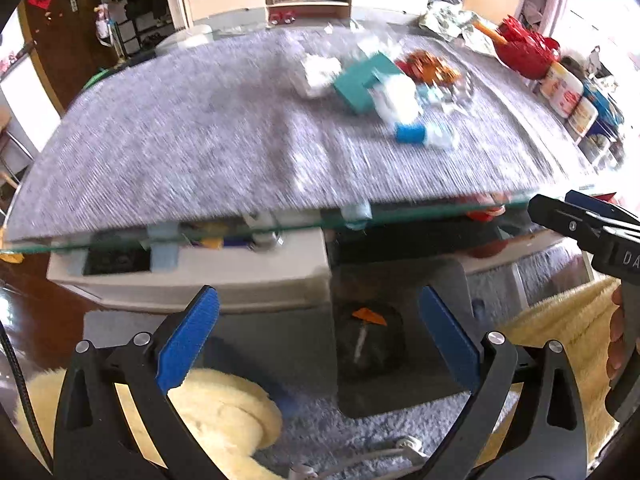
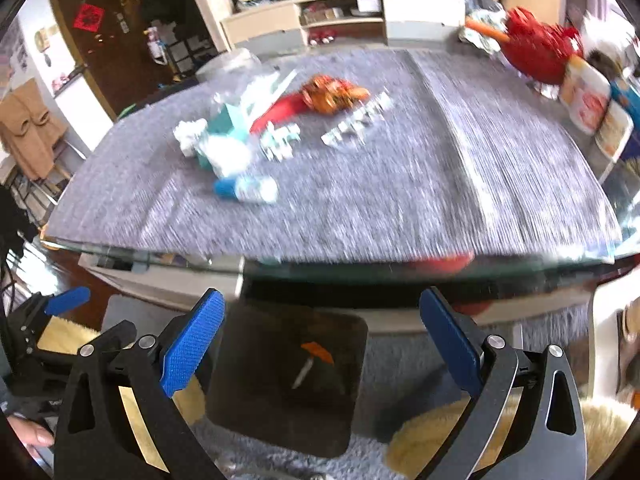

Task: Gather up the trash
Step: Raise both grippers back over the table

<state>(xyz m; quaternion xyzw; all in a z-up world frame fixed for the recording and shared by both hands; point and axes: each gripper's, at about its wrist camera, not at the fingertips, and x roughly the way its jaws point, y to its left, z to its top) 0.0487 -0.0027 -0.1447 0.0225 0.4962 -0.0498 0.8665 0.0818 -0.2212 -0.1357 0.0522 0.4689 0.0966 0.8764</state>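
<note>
Two pairs of tongs are in view, both with blue ribbed pads and black arms, both standing wide apart with nothing between the pads. Left tongs [image 1: 320,336] hang over a dark square waste bin [image 1: 400,344] on the grey carpet, in front of the counter's near edge. Inside the bin lie an orange scrap [image 1: 370,315] and a thin white stick-like piece [image 1: 360,346]; detail is lost to blur. Right tongs [image 2: 322,340] hang over the same bin [image 2: 288,380], and their tip also shows at the right edge of the left wrist view, near a hand [image 1: 618,336] on the handle.

Remaining trash sits on the glass-topped counter covered with grey woven cloth [image 1: 200,140], towards its far side. From left to right in the left wrist view: a crumpled white paper wad [image 1: 318,74], a teal cardboard box [image 1: 362,84] touching it, a white wrapper bundle [image 1: 400,104] against the box, a small bottle with a blue cap [image 1: 410,134] lying on its side nearer the front edge, and an orange and red crinkled snack packet [image 1: 430,66] behind. A strip of white lettered packaging [image 2: 356,122] lies just right of the packet in the right wrist view.

At the counter's far right corner stands a red container [image 1: 524,54], with white labelled tubs [image 1: 560,88] beside it.
</note>
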